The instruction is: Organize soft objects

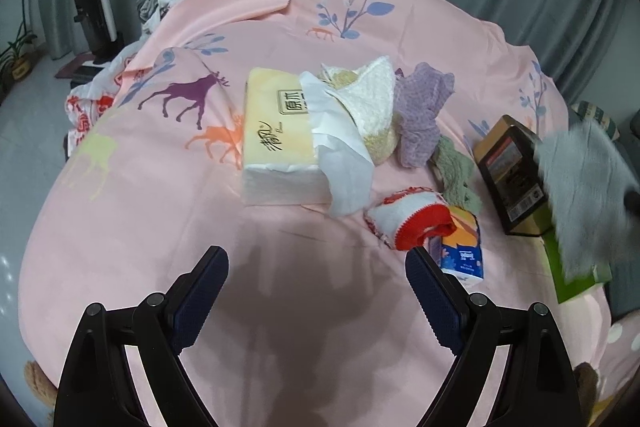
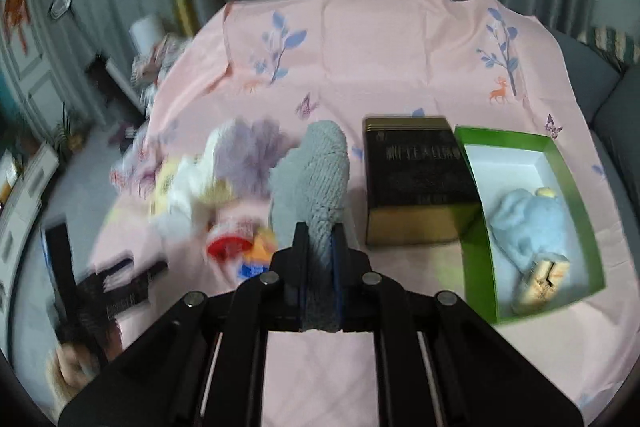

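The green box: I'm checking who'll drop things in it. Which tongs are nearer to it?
Right. The right tongs, shut on the grey cloth, hang just beside the green box; the left tongs stand open farther off.

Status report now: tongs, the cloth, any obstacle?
Right tongs shut on grey cloth. Left tongs open, empty. Dark box stands before green box.

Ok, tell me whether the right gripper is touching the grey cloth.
Touching. The right wrist view shows the right gripper shut on the grey cloth, with the cloth pinched between both fingers and sticking out ahead.
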A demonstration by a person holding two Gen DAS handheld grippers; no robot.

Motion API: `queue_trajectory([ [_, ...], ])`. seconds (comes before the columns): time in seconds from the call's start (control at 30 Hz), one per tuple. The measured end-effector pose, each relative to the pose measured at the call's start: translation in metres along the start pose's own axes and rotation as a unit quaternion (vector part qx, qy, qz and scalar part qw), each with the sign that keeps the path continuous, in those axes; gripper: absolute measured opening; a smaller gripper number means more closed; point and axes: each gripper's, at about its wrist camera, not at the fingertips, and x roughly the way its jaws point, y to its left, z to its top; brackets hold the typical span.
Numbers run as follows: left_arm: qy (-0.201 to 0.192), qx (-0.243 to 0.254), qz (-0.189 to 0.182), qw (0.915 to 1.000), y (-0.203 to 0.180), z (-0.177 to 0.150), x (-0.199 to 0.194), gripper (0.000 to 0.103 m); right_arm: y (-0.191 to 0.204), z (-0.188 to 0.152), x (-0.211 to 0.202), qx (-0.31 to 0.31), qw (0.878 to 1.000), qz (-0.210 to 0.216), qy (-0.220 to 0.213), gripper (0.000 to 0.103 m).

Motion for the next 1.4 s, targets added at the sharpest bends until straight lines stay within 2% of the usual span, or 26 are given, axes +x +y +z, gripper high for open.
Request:
queue_trajectory([
  [0.1,0.008,0.003,-0.004,1.0000,-0.004,-0.002,0.001,0.090,0.017,-0.026,0.011,-0.039,0.998,0.020,0.038,0.010],
  [0.2,0.015,0.011,-0.005,0.9998,-0.008,-0.006,0.001,0.090,0.045,-0.054,0.040,-0.070,0.991,0.067,0.089,0.010],
  [0.3,0.021,0.009,-0.008,0.9997,-0.006,-0.009,0.001,0.090,0.067,-0.074,0.084,-0.069,0.976,0.129,0.162,0.011],
  [0.4,0.030,0.005,-0.019,0.9994,0.001,-0.016,0.000,0.090,0.068,-0.080,0.118,-0.018,0.965,0.171,0.200,0.013],
  [0.5,0.042,-0.001,-0.041,0.9983,0.005,-0.022,0.001,0.090,0.049,-0.075,0.132,0.031,0.964,0.182,0.192,0.013],
  [0.6,0.055,0.006,-0.066,0.9962,-0.005,-0.030,0.003,0.090,0.029,-0.074,0.133,0.064,0.964,0.180,0.188,0.032],
  [0.63,0.058,0.010,-0.072,0.9956,-0.010,-0.033,0.004,0.090,0.023,-0.075,0.132,0.075,0.964,0.175,0.184,0.047],
  [0.67,0.061,0.016,-0.078,0.9950,-0.016,-0.036,0.005,0.090,0.018,-0.075,0.130,0.082,0.965,0.172,0.181,0.056],
  [0.87,0.084,0.088,-0.111,0.9863,-0.063,-0.059,0.012,0.090,-0.010,-0.078,0.115,0.136,0.960,0.179,0.164,0.057],
  [1.0,0.090,0.107,-0.107,0.9843,-0.080,-0.069,0.019,0.089,-0.018,-0.079,0.104,0.145,0.958,0.190,0.157,0.064],
  [1.1,0.084,0.110,-0.103,0.9850,-0.088,-0.072,0.023,0.082,-0.012,-0.081,0.105,0.143,0.955,0.199,0.165,0.064],
  [1.17,0.082,0.114,-0.103,0.9847,-0.091,-0.072,0.025,0.065,-0.007,-0.080,0.108,0.141,0.955,0.201,0.165,0.064],
  [1.2,0.080,0.115,-0.098,0.9852,-0.093,-0.073,0.026,0.063,-0.007,-0.080,0.110,0.143,0.954,0.202,0.167,0.064],
  [1.23,0.076,0.117,-0.099,0.9853,-0.095,-0.073,0.026,0.057,-0.008,-0.081,0.113,0.145,0.953,0.203,0.170,0.064],
  [1.27,0.076,0.118,-0.104,0.9846,-0.094,-0.073,0.025,0.044,-0.007,-0.081,0.116,0.149,0.952,0.205,0.174,0.064],
  [1.3,0.083,0.117,-0.121,0.9822,-0.096,-0.073,0.027,0.039,-0.005,-0.080,0.120,0.151,0.950,0.206,0.177,0.064],
  [1.4,0.076,0.120,-0.119,0.9827,-0.102,-0.072,0.026,0.032,-0.002,-0.081,0.130,0.157,0.946,0.211,0.187,0.062],
])
